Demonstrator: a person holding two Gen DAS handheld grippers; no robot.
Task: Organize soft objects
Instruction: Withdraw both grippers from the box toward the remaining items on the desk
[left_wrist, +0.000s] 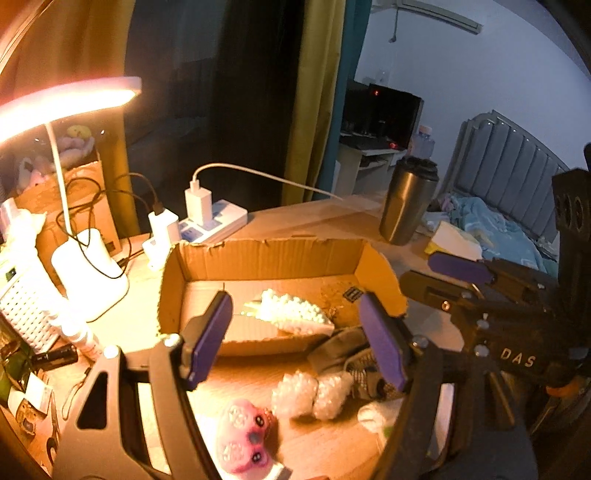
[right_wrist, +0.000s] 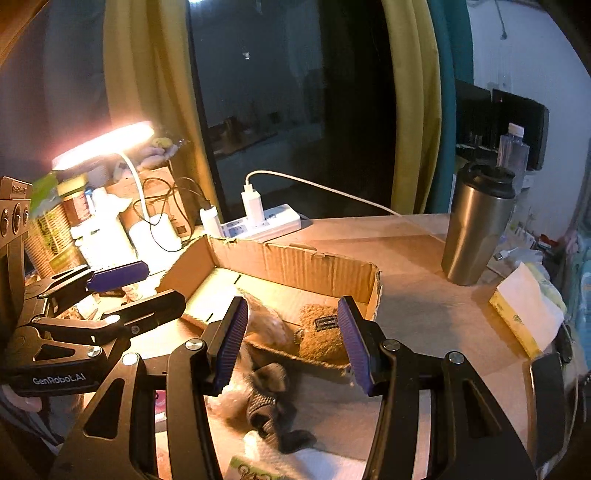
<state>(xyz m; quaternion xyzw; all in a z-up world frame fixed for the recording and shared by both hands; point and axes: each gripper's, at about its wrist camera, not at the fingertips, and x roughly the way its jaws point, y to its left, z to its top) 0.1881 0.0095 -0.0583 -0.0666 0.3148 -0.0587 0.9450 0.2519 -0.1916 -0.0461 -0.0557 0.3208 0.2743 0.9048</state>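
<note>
On my desk (right_wrist: 424, 314) sits the open cardboard box (left_wrist: 266, 258), its torn flaps standing up. Inside I see a white knobbly soft toy (left_wrist: 291, 314) lying near the front wall, and from the right camera a brown plush bear (right_wrist: 321, 336) in the near corner. In front of the box lie a grey knitted sock (right_wrist: 266, 402), two white fluffy balls (left_wrist: 314, 395) touching each other, and a pink plush with dark eyes (left_wrist: 243, 439). My left tongs (left_wrist: 303, 339) stand apart, nothing between the purple pads. My right tongs (right_wrist: 291, 343) also stand apart and empty, above the box's near edge.
</note>
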